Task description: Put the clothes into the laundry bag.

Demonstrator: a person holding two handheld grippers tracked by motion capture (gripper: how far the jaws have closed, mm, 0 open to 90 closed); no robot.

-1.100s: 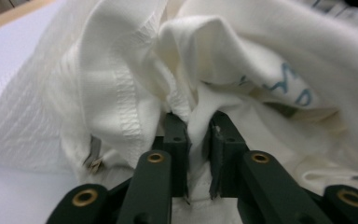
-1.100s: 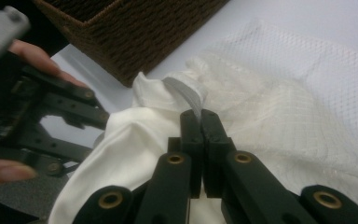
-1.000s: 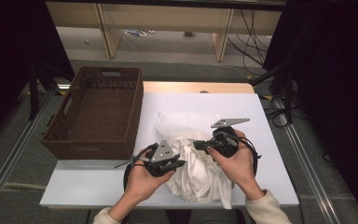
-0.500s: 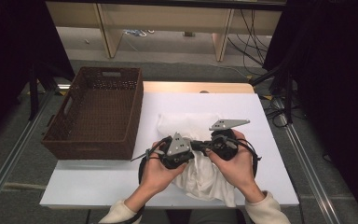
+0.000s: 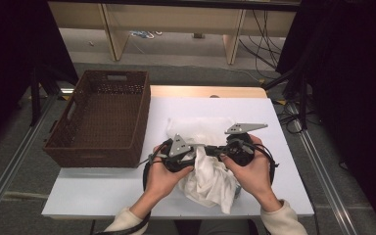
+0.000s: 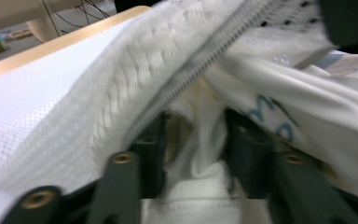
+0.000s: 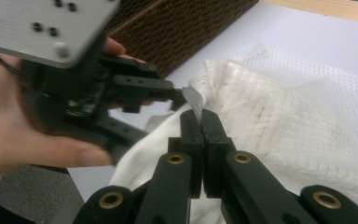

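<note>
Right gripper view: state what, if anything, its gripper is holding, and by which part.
The right gripper is shut on a thin edge of the white mesh bag, near its zip end.

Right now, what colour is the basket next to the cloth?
Dark brown woven wicker basket, clearest in the high view.

Both forearms come in from the near edge and angle inward, so the left hand (image 5: 164, 174) and right hand (image 5: 249, 171) sit close together and the two grippers point at each other, tips nearly meeting. The left gripper (image 6: 193, 140) has its jaws parted, with white fabric bunched in the gap. The right gripper (image 7: 200, 126) has its jaws pressed flat together, pinching a thin edge of the white mesh laundry bag (image 7: 279, 116) at the tips.
</note>
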